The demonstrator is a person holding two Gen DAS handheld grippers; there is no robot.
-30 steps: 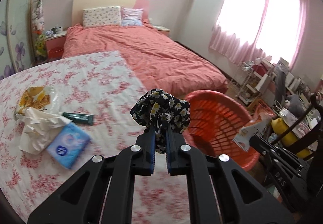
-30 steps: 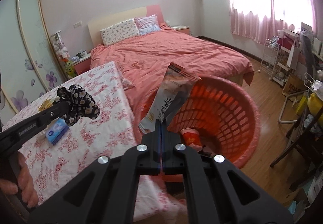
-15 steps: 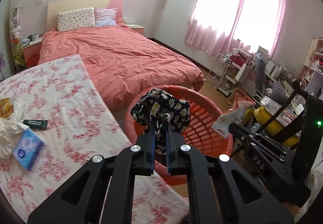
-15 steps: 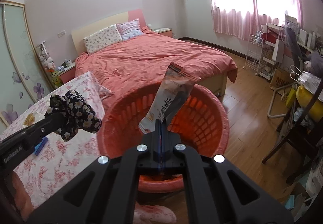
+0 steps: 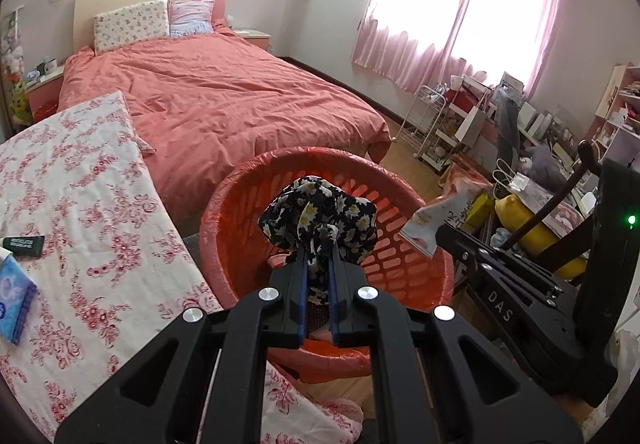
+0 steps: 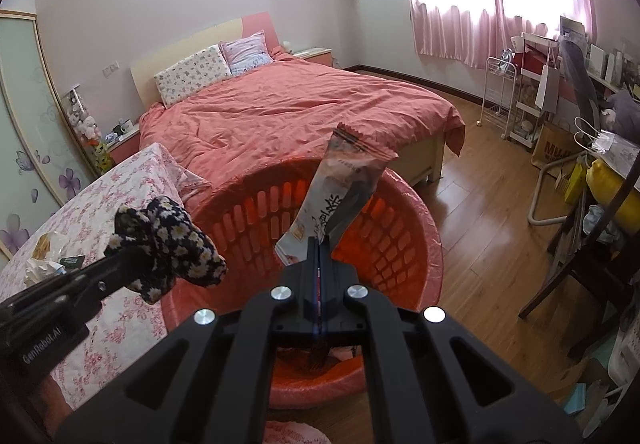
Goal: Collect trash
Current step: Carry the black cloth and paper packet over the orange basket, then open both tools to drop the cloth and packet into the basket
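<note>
The left gripper point(image 5: 318, 268) clamps a floral cloth bundle point(image 5: 318, 220) and the right gripper point(image 6: 319, 256) pinches a snack wrapper point(image 6: 340, 192), both over the red basket point(image 6: 400, 244), which holds some litter at its bottom.

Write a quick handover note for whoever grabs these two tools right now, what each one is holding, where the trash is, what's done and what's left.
Left tool: shut on the floral cloth bundle, held above the red basket.
Right tool: shut on the snack wrapper, also above the basket.
Done: both pieces picked up and brought to the basket; some items already lie in its bottom.
Left: release both into the basket. Then go back to the floral-covered table, where a dark tube, a blue tissue pack and crumpled paper remain.
</note>
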